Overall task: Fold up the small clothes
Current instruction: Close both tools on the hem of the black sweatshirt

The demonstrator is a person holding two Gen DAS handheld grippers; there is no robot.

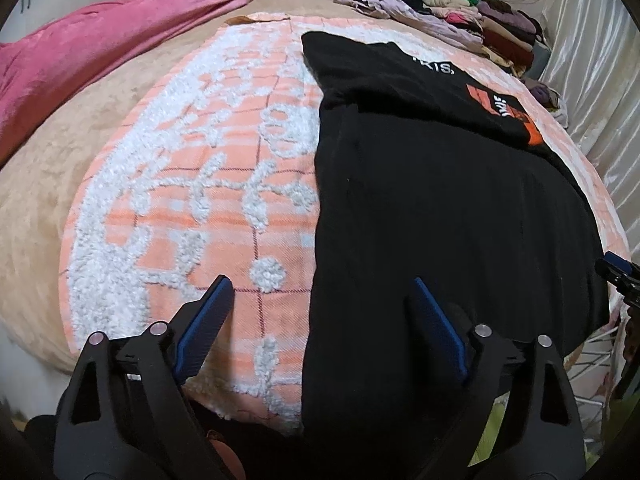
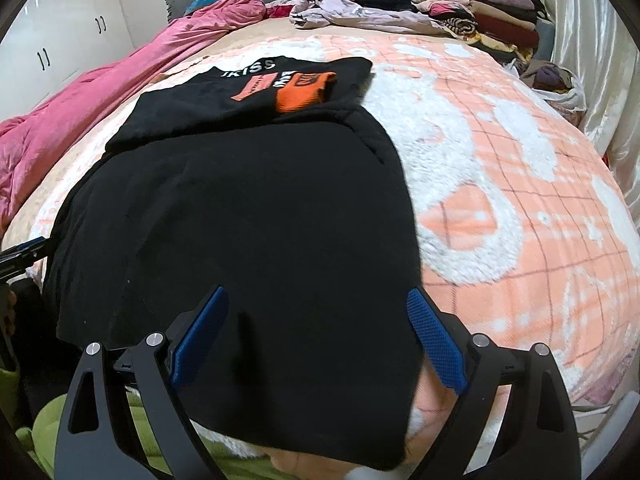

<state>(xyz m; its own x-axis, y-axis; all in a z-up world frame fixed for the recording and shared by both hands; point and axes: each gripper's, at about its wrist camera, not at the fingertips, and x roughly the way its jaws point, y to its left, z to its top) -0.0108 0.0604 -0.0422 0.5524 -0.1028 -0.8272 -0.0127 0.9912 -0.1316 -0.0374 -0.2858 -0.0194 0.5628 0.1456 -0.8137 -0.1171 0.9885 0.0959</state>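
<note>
Hand-held gripper (image 2: pixel 316 312) open, black shirt (image 2: pixel 248 216) — flat, orange print

Even indoor light, moderately bright, soft; source not visible. Strong fisheye bulge in both views: bed (image 1: pixel 48 200) curves like dome, dark vignette at corners. Black garment (image 2: pixel 248 220) reads as near-flat mass, folds barely visible. Sheen on pink quilt (image 1: pixel 80 52) and on satin curtain (image 2: pixel 592 52); small glare spots on white cupboard doors (image 2: pixel 60 28). Slight blur at bottom edge, right wrist view. Centre sharp.
</note>
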